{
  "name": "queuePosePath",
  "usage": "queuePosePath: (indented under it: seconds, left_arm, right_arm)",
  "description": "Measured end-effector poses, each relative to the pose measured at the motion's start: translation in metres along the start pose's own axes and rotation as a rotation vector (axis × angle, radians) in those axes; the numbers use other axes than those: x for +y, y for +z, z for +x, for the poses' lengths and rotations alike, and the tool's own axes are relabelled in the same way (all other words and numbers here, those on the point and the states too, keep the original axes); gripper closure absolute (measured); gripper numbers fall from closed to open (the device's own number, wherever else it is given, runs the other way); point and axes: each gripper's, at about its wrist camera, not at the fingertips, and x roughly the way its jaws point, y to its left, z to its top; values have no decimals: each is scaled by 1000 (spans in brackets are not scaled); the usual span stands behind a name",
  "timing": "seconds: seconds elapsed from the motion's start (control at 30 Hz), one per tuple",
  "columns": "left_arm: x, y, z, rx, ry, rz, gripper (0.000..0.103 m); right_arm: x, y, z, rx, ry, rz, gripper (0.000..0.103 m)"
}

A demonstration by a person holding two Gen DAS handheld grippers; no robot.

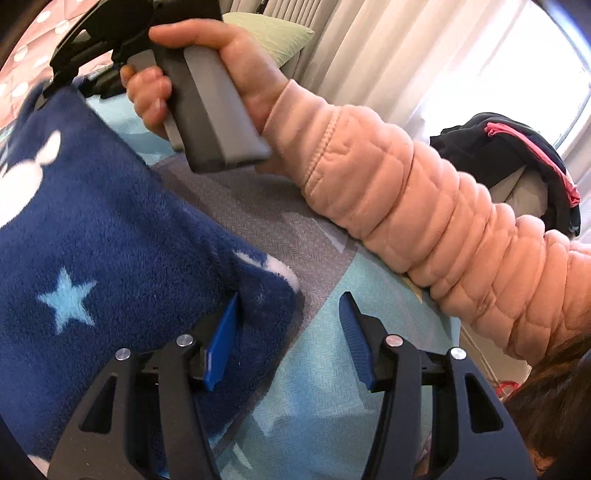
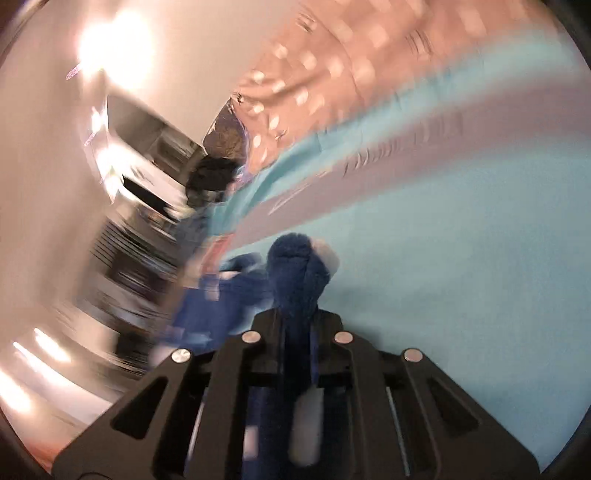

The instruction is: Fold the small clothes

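A dark blue fleece garment [image 1: 110,229] with pale blue stars and white shapes lies on a bed cover [image 1: 325,369] patterned in turquoise and grey triangles. In the left wrist view the left claw [image 1: 291,321] hangs low over the garment's near corner with its jaws parted: one blue finger [image 1: 223,332] touches the fleece edge, while the other blue finger [image 1: 352,332] stands over bare bed cover, so nothing is pinched between them.

Further up in that view a hand [image 1: 236,74] in a quilted peach-pink sleeve [image 1: 424,206] grips the grey handle of the right claw [image 1: 55,86], whose black tip meets the garment's far edge. The right wrist view, much blurred, shows the right claw clenched on a bunched fold of the blue fleece, which bulges out past the black jaws; part of the garment trails off to the left of them.

Behind lie a pink fabric with white dots [image 1: 22,77], a pale green pillow [image 1: 273,33], white curtains [image 1: 424,55] and a black bag with pink trim [image 1: 517,155].
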Motion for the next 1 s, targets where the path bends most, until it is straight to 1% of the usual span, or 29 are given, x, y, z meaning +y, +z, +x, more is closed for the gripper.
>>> queuePosePath:
  seconds: [0.03,0.07,0.1,0.13,0.17,0.2,0.23,0.27,0.33,0.37,0.4,0.43,0.47,0.5,0.57,0.63,0.67,0.73,0.77,0.87,0.9,0.97,1.0]
  left_arm:
    - [1,-1,0,-2,1,8,49]
    - [2,-1,0,-1,3,18,49]
    - [1,-2,0,-2,5,19,49]
    - [2,-2,-1,-2,5,18,49]
    - [2,-3,-2,-5,3,15,49]
    - [4,-4,-4,-11,0,11,49]
    - [4,-6,-6,-21,-3,8,49]
    - [3,-7,-7,-31,-6,3,49]
    - [6,-10,-16,-65,-22,-25,49]
    - [8,-12,-20,-79,-36,-42,49]
    - [11,-14,-29,-98,-66,-70,49]
    - [14,-16,-37,-116,-91,-91,49]
    - [17,-19,-46,-136,-105,-106,49]
    - [19,-23,-60,-170,-106,-116,49]
    - [22,-32,-85,-223,-85,-120,48]
    - [30,-45,-117,-286,-39,-148,47]
    - [36,-52,-132,-317,-11,-171,47]
    - [53,-72,-165,-382,73,-242,47]
    - [65,-87,-186,-423,133,-302,46]
    - [88,-129,-228,-509,248,-434,46]
    - [98,-154,-249,-550,313,-495,46]
    - [108,-187,-269,-588,387,-568,45]
    - [116,-213,-284,-601,438,-628,45]
  right_arm:
    - [-9,-4,11,55,-8,26,92]
    - [-19,-10,15,46,31,65,93]
    - [-20,-8,9,42,48,82,93]
    - [-21,-6,1,34,36,112,87]
    - [-22,-5,-9,13,13,140,69]
    - [-21,-6,-22,-24,-27,161,60]
    - [-19,-11,-43,-74,-68,159,46]
    - [-17,-17,-56,-92,-79,146,46]
    - [-13,-40,-90,-103,-88,120,48]
    - [-12,-55,-105,-105,-89,120,51]
    - [-11,-67,-117,-105,-92,121,53]
    - [-13,-84,-131,-103,-98,123,58]
    - [-10,-107,-148,-99,-115,121,61]
    - [-10,-116,-159,-100,-128,120,62]
    - [6,-145,-172,-116,-163,115,63]
    - [21,-168,-184,-127,-193,96,63]
    - [32,-170,-180,-129,-201,84,63]
    - [57,-177,-180,-135,-216,35,63]
    - [70,-174,-175,-135,-213,4,63]
    - [128,-167,-152,-125,-202,-154,63]
    - [150,-168,-143,-114,-186,-216,61]
    - [195,-172,-118,-70,-130,-345,54]
    - [210,-178,-109,-42,-105,-389,54]
